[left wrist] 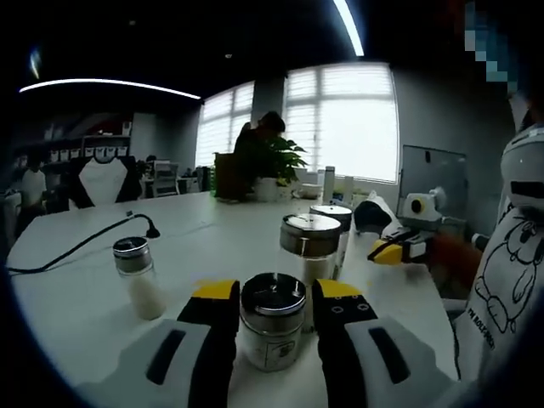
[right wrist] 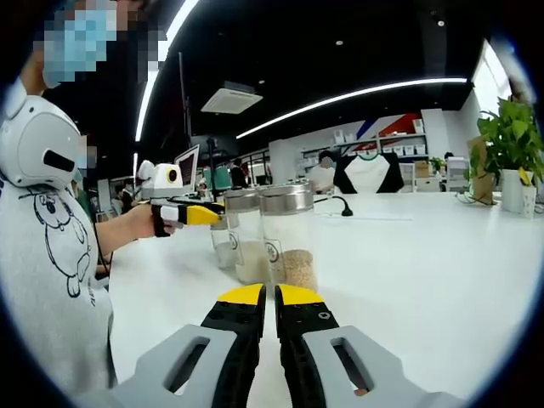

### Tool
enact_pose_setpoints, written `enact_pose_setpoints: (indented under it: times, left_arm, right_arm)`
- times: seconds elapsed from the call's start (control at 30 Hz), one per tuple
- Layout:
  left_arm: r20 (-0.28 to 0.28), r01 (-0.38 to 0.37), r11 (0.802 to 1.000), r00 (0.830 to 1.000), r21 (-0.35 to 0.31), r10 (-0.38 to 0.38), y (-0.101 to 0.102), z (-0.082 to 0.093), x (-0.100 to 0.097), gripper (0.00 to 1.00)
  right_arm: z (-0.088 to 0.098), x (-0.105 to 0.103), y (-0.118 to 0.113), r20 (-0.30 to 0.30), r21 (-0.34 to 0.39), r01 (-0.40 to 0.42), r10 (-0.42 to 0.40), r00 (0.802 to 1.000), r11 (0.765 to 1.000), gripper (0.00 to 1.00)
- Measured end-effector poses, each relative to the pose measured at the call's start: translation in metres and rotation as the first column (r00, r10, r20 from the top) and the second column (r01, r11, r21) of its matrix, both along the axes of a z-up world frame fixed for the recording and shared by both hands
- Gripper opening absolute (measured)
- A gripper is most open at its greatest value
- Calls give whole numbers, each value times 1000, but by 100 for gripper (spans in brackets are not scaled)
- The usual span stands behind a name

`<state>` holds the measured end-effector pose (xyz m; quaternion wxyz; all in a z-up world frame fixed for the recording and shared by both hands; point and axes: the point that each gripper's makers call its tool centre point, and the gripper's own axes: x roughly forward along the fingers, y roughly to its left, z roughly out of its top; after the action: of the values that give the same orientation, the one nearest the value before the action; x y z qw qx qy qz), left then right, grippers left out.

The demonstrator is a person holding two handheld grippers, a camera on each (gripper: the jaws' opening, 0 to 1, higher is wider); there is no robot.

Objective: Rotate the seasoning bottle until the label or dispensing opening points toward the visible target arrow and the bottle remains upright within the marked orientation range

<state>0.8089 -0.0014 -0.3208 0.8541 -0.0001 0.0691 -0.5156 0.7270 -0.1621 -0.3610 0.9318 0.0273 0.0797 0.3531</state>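
A short seasoning bottle (left wrist: 272, 327) with a shiny metal lid and a pale label stands upright on the white table (left wrist: 76, 314). My left gripper (left wrist: 278, 293) has its yellow-tipped jaws tight against both sides of it. Seen from the right gripper view, the left gripper (right wrist: 194, 214) reaches in beside two jars, where a small bottle (right wrist: 223, 245) is partly hidden. My right gripper (right wrist: 270, 296) is shut and empty, low over the table and pointing at those jars. Its yellow tip (left wrist: 388, 252) shows at the right of the left gripper view.
A taller metal-lidded jar (left wrist: 310, 242) and another (left wrist: 333, 217) stand just behind the held bottle. A small shaker (left wrist: 136, 276) with white contents stands to the left, near a black cable (left wrist: 85, 242). Jars of white grains (right wrist: 242, 234) and brown grains (right wrist: 289, 238) stand ahead. A person in a white printed shirt (right wrist: 51, 255) is close.
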Motion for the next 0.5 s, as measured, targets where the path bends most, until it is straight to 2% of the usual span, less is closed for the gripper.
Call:
enact_pose_setpoints:
  times: [0.1, 0.2, 0.27, 0.3, 0.43, 0.5]
  left_arm:
    - [28, 60, 998, 998, -12, -59, 1, 5, -2, 44]
    - [-1, 96, 995, 995, -15, -96, 5, 2, -2, 42]
    - [-8, 110, 994, 994, -21, -110, 7, 3, 0, 37]
    - [-1, 148, 989, 989, -23, -148, 6, 5, -2, 38]
    - [2, 137, 990, 991, 23, -137, 9, -2, 8, 41]
    - [-2, 141, 990, 990, 16, -141, 10, -3, 12, 45]
  right_arm:
    - [-1, 0, 2, -1, -4, -5, 5, 1000, 1000, 2]
    - [0, -1, 4, 0, -4, -10, 10, 1000, 1000, 2]
    - [0, -1, 5, 0, -6, -13, 13, 1000, 1000, 2]
    - [0, -1, 5, 0, -7, -15, 15, 1000, 1000, 2]
    - [-1, -2, 5, -3, -10, -15, 15, 1000, 1000, 2]
    - [0, -2, 5, -3, -11, -14, 14, 1000, 1000, 2]
